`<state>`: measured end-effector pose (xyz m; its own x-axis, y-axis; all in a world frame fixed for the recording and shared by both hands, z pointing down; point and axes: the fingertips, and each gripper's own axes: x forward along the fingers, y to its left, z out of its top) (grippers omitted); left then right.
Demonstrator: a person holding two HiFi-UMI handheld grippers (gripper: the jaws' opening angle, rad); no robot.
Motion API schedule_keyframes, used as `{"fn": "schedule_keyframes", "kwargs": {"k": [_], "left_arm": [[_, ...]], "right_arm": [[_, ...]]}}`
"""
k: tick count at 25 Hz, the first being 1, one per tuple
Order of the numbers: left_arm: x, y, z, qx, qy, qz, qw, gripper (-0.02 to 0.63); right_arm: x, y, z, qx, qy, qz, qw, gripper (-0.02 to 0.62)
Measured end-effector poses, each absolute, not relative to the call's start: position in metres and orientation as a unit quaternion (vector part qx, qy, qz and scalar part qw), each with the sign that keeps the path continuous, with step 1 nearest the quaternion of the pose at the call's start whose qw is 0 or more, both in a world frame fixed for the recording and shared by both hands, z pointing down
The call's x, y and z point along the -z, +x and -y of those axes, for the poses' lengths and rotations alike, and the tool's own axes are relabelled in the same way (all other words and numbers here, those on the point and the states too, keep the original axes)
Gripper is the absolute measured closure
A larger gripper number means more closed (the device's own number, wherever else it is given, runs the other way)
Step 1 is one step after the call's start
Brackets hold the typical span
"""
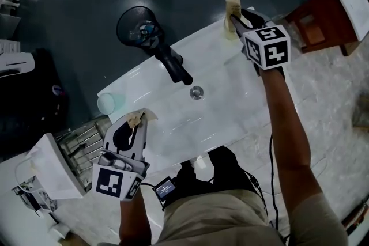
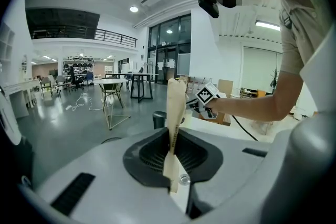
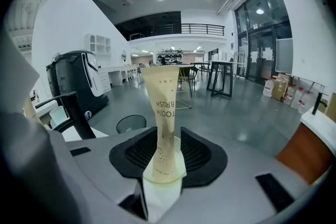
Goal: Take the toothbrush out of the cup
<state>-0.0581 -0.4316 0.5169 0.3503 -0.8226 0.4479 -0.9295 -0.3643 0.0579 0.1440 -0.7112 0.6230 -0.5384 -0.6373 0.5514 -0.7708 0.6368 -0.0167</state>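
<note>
Left hand-held gripper (image 1: 136, 127), head view: clamped on a wrapped toothbrush (image 1: 141, 117), which is out of the translucent cup (image 1: 106, 103) just beside it at the white tabletop's (image 1: 219, 78) edge.

Left gripper view: packet edge-on, pinched between the jaws.

Right gripper view: right hand-held gripper (image 3: 163, 196) jaws apart. I read a second wrapped toothbrush (image 3: 161, 113) standing in a pale green cup (image 3: 163, 177) between them. I cannot make out that cup from the head view.

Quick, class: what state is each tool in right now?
Left tool: closed on a paper packet.
Right tool: open, cup with toothbrush packet between the jaws.
</note>
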Motion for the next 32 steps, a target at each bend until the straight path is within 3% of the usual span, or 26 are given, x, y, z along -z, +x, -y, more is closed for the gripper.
{"fn": "schedule_keyframes", "kwargs": {"k": [2,6,8,19,32], "left_arm": [[-0.519,-0.059,0.432,-0.177,0.806,0.544,0.154,0.577],[-0.520,-0.058,0.435,-0.179,0.804,0.545,0.154,0.577],[-0.521,-0.058,0.433,-0.181,0.804,0.545,0.155,0.577],[-0.503,-0.061,0.420,-0.177,0.808,0.545,0.137,0.577],[-0.445,-0.072,0.377,-0.150,0.823,0.541,0.089,0.577]], "right_arm": [[-0.629,0.143,0.713,-0.129,0.403,0.866,0.267,0.460],[-0.633,0.142,0.713,-0.117,0.398,0.867,0.275,0.554],[-0.632,0.142,0.711,-0.112,0.399,0.868,0.274,0.566],[-0.595,0.149,0.694,-0.085,0.425,0.868,0.242,0.571],[-0.488,0.164,0.636,-0.016,0.474,0.859,0.194,0.571]]}}
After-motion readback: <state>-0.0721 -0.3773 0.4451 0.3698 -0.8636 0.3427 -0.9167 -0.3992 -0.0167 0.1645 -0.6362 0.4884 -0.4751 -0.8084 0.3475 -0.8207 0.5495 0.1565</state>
